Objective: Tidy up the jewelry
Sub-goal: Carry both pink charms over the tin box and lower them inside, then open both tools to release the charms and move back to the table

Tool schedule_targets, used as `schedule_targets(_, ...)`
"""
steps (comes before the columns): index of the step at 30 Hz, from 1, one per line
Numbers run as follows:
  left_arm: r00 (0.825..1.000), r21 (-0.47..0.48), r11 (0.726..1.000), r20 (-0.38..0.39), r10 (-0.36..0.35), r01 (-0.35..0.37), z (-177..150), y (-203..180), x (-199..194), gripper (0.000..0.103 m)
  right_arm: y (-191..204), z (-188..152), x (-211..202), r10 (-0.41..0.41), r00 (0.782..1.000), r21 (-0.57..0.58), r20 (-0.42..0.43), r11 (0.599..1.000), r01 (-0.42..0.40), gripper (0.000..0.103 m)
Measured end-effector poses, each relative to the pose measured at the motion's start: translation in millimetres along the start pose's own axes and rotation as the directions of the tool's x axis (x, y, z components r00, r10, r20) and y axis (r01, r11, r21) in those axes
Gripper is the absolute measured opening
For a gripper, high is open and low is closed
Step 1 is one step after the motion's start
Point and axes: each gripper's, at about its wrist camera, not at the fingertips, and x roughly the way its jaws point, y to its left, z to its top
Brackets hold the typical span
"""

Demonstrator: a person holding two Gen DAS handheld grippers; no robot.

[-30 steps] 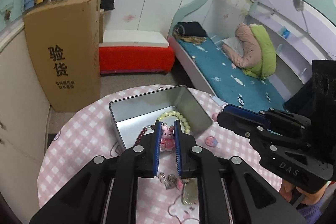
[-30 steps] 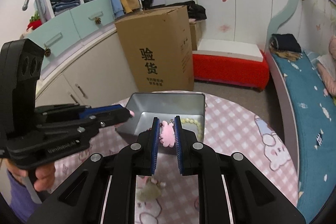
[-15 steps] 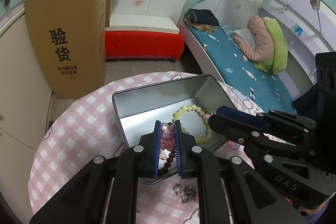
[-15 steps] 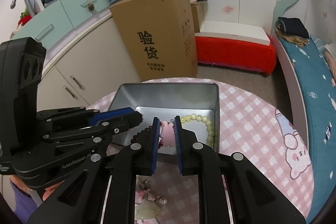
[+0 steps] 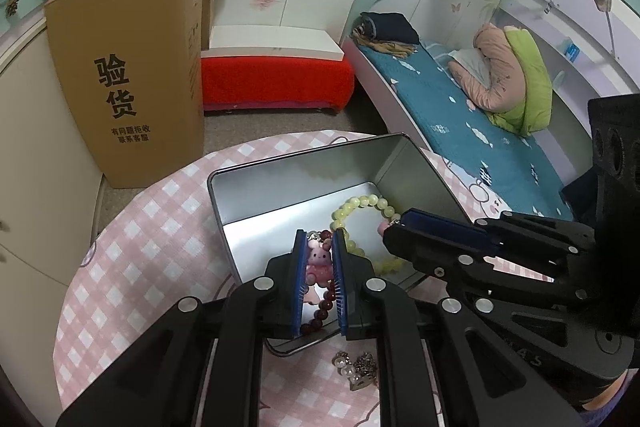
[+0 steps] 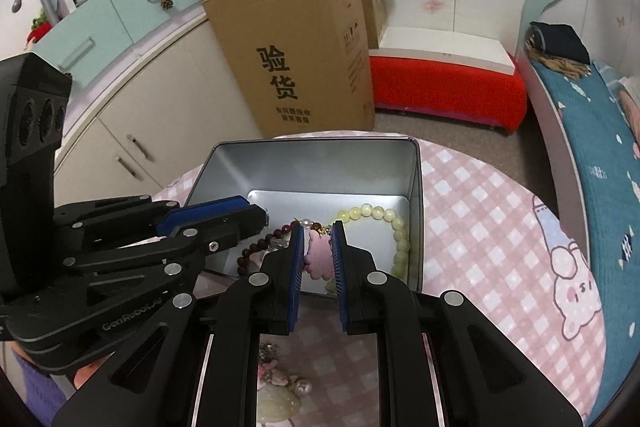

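An open silver tin (image 5: 304, 167) (image 6: 316, 163) sits on the pink checked table. Inside lie a pale green bead bracelet (image 5: 360, 205) (image 6: 396, 227) and a dark red bead bracelet (image 5: 320, 311) (image 6: 256, 247). My left gripper (image 5: 319, 251) is shut on a pink bunny charm (image 5: 319, 259), held over the tin's near part. My right gripper (image 6: 316, 243) is shut on a flat pink charm (image 6: 318, 255) over the tin; in the left wrist view its fingers (image 5: 432, 227) reach in from the right above the green bracelet.
Loose jewelry lies on the table in front of the tin: a pearl and metal piece (image 5: 356, 367) and a pale shell pendant (image 6: 280, 399). A tall cardboard box (image 6: 292, 55), a red bench (image 5: 276, 79) and a bed (image 5: 460, 131) stand beyond the table.
Both grippers have moved forward with their pink charms, from the tin's near edge to over its inside. The tin and the bracelets have not moved.
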Motion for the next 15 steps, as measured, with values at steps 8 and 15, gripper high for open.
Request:
schedule_targets(8,1.000,-0.001,1.000,-0.010,-0.004,0.004,1.3,-1.1,0.8,0.012,-1.0,0.9,2.0,0.008,1.000,0.006,0.000,1.000,-0.008,0.015)
schedule_targets(15,1.000,-0.020,1.000,-0.004,0.001,-0.001,0.6,-1.2,-2.4,0.024,-5.0,-2.8,-2.9,0.020,1.000,0.019,0.004,1.000,-0.020,0.015)
